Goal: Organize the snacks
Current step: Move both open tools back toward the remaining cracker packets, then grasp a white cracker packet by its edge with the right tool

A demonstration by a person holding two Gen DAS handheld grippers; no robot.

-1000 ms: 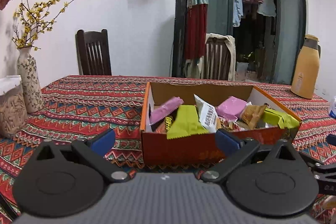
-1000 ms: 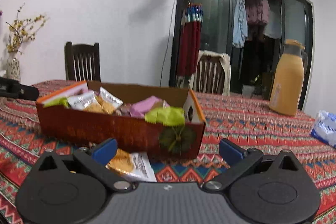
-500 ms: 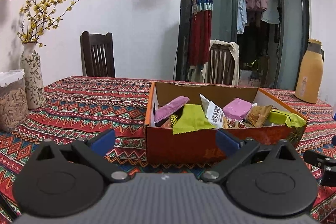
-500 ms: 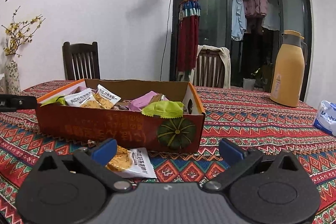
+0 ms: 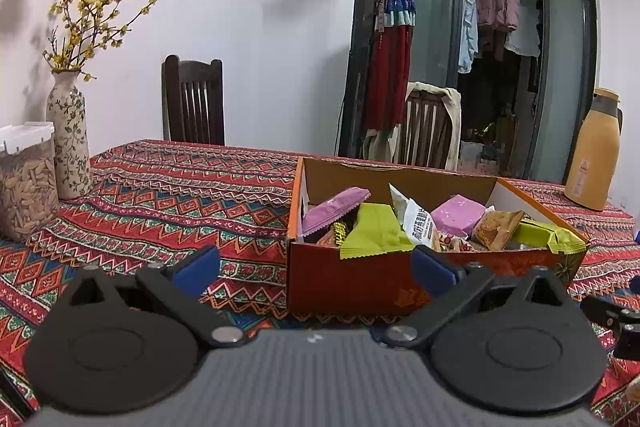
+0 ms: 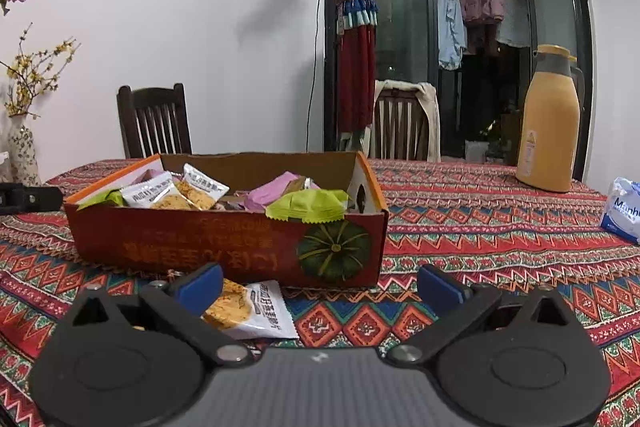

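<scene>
An orange-red cardboard box [image 5: 360, 279] on the patterned tablecloth holds several wrapped snacks, pink, green and white. It also shows in the right wrist view [image 6: 192, 247], with a pumpkin picture on its front. A white snack packet [image 6: 252, 311] lies on the cloth in front of the box, beside the left finger of my right gripper [image 6: 320, 285]. That gripper is open and empty. My left gripper [image 5: 316, 269] is open and empty, just short of the box's near left corner.
A flower vase [image 5: 68, 143] and a jar of nuts [image 5: 26, 183] stand at the left. A tan thermos [image 6: 548, 123] and a white-blue tissue pack [image 6: 624, 211] are at the right. Two wooden chairs stand behind the table.
Both cameras have risen and tilted slightly, so the box sits a little lower in both views. Both grippers have stayed open; the snacks have not moved.
</scene>
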